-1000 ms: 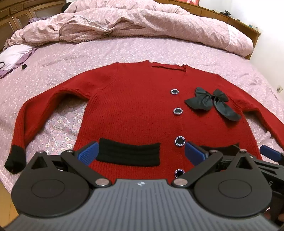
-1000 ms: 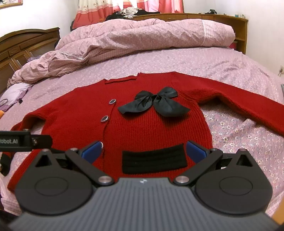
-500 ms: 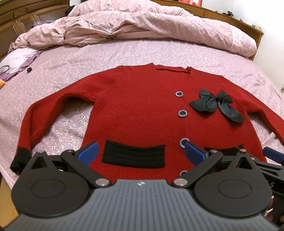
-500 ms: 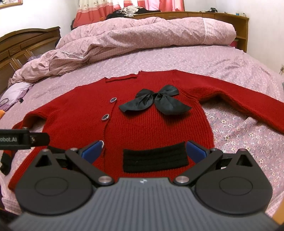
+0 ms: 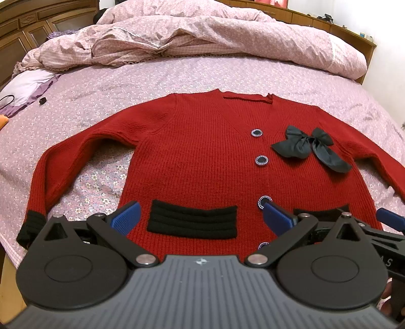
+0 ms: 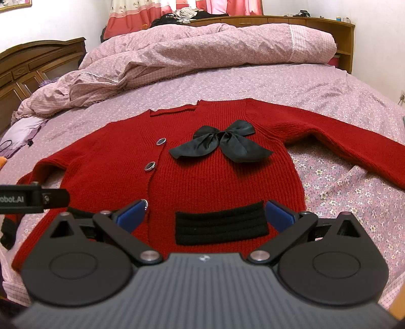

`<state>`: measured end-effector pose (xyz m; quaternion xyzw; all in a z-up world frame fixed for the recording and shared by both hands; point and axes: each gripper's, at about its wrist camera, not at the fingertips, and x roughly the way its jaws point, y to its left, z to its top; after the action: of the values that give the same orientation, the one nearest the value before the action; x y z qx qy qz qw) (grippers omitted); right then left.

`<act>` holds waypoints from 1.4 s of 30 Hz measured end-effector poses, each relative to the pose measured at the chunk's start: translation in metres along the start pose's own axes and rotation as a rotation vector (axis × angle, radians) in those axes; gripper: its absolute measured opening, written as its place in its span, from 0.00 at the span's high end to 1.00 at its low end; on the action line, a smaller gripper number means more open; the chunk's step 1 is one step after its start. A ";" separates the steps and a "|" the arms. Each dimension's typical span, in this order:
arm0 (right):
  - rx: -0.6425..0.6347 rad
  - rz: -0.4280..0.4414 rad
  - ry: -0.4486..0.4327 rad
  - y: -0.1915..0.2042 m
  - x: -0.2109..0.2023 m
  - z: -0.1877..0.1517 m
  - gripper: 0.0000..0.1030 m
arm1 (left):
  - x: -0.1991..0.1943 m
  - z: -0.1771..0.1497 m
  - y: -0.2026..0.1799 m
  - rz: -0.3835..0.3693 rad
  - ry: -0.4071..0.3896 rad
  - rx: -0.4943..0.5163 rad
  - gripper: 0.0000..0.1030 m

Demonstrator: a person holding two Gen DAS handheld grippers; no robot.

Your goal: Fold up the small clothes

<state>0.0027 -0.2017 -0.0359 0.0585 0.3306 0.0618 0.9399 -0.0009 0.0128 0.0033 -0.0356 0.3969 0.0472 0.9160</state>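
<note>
A small red knit cardigan lies flat and face up on the bed, both sleeves spread out. It has a black bow, dark round buttons and two black pocket bands. My left gripper is open above the hem, its blue fingers either side of the left pocket band. My right gripper is open too, straddling the right pocket band. Neither holds cloth. The left sleeve's black cuff lies near the bed's front edge.
A rumpled pink quilt is heaped at the far side of the flowered bedsheet. Wooden drawers stand at the left, a headboard shelf at the back. A lilac cloth lies far left. The other gripper's body shows at left.
Both grippers have drawn back a little toward the hem, so the cardigan sits slightly farther off in each view. Jaws stay open; the cardigan has not moved.
</note>
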 end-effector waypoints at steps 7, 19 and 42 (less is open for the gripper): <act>0.000 0.000 0.000 0.000 0.000 0.001 0.00 | 0.000 -0.001 -0.002 0.001 -0.002 0.010 0.00; -0.001 -0.002 -0.001 0.000 0.000 0.000 0.00 | 0.001 -0.003 -0.006 -0.006 0.008 0.035 0.00; -0.006 0.007 0.014 -0.005 -0.007 0.005 0.00 | 0.008 -0.003 -0.008 -0.018 0.050 0.053 0.00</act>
<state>0.0005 -0.2079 -0.0281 0.0564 0.3368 0.0664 0.9375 0.0033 0.0051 -0.0050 -0.0162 0.4204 0.0279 0.9068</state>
